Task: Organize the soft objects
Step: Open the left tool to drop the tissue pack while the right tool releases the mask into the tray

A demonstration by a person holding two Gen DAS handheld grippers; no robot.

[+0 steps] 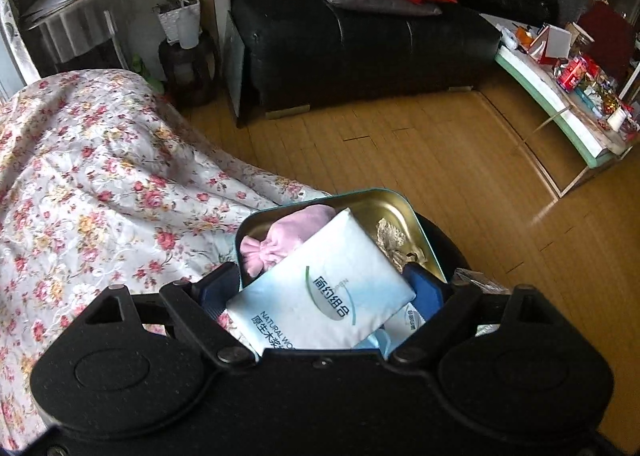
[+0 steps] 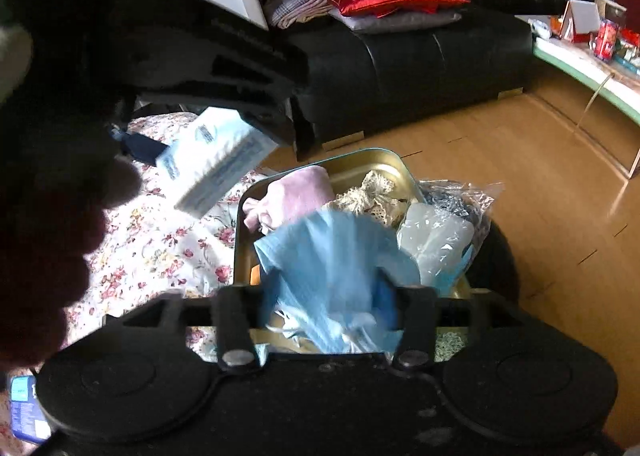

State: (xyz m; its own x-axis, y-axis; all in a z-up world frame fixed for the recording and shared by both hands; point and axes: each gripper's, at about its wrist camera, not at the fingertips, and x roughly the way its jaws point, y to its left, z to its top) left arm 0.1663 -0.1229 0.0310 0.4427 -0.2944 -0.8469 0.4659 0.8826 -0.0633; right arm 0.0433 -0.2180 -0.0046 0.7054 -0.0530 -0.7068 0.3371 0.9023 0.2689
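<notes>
Jaws of the left gripper [image 1: 320, 288] are clamping the tissue pack [image 1: 320, 292] by its sides, holding it tilted just above the near end of the gold tin [image 1: 394, 202]. A pink pouch [image 1: 280, 236] and lace [image 1: 390, 234] are lying inside the tin. Judging from that tilt, a release could leave the pack propped on the pouch and sliding out.

Seen from the right wrist, the right gripper [image 2: 326, 304] is standing partly open around a blue cloth [image 2: 332, 256] draping over the tin's near rim; whether its pads are pressing I cannot tell. Loose, it may be spilling outward.
</notes>
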